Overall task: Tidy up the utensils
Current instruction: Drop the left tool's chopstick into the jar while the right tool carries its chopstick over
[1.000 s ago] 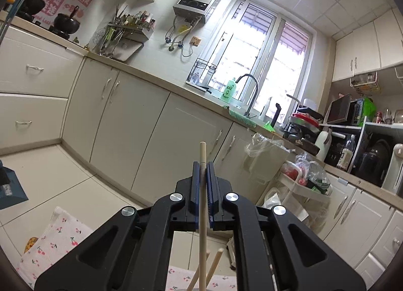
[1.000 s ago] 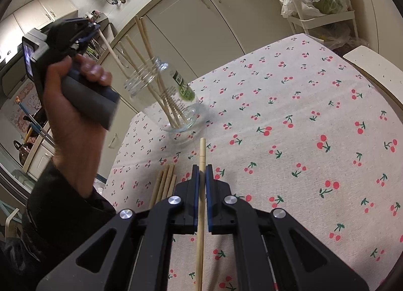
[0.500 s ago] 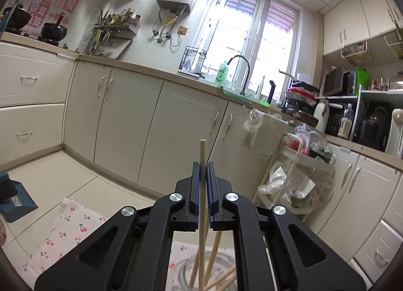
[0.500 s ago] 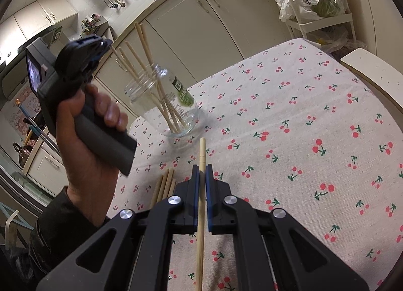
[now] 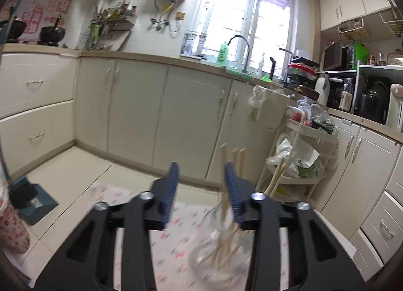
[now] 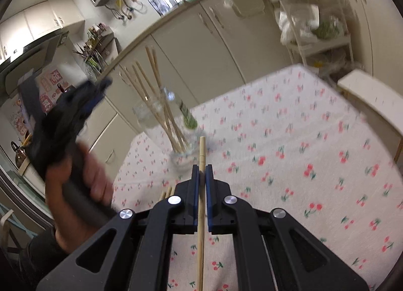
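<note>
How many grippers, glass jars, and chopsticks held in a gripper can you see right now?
Grippers: 2, the left gripper and the right gripper
Glass jar: 1
Held chopstick: 1
Total: 4

Daylight floods in through the window (image 5: 248,17), blown out white. Both views bend hard at their dark rounded edges. The glass jar (image 5: 216,258) and tablecloth (image 6: 302,152) smear with motion blur.
</note>
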A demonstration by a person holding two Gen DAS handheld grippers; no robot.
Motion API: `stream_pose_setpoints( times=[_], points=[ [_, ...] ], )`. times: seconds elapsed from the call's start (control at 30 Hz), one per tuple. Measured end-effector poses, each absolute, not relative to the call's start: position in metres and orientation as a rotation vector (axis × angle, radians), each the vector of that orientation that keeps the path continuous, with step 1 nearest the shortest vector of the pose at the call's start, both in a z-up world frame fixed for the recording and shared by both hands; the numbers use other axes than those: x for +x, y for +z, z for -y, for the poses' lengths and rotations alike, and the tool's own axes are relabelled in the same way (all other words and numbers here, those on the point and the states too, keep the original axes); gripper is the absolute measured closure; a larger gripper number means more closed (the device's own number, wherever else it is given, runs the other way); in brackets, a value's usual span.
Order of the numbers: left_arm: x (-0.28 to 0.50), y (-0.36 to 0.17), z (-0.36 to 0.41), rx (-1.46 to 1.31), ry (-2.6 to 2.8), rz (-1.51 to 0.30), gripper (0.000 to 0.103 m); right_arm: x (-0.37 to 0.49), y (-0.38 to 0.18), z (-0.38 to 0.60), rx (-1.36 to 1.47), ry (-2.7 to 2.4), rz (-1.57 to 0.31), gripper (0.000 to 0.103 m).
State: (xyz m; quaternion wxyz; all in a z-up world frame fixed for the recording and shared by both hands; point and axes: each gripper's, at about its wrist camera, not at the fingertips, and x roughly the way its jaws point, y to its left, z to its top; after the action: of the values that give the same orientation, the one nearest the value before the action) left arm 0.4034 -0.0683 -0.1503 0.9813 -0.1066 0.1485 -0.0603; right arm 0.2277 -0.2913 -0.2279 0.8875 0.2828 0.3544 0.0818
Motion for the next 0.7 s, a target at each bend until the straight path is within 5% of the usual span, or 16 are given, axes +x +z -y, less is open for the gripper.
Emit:
stream_pose_setpoints(
  times=[0.43, 0.7],
  points=[
    [0.346, -0.213, 0.005, -0.339, -0.016, -0.443, 0.048, 0.306, -0.101, 0.265, 0.497, 0.187, -0.335, 0.098],
    [0.349, -0.218, -0.002, -0.377, -0.027, -0.456, 0.048, 0.326, -0.116, 0.275, 0.446, 0.156, -0.463, 0.098]
  ],
)
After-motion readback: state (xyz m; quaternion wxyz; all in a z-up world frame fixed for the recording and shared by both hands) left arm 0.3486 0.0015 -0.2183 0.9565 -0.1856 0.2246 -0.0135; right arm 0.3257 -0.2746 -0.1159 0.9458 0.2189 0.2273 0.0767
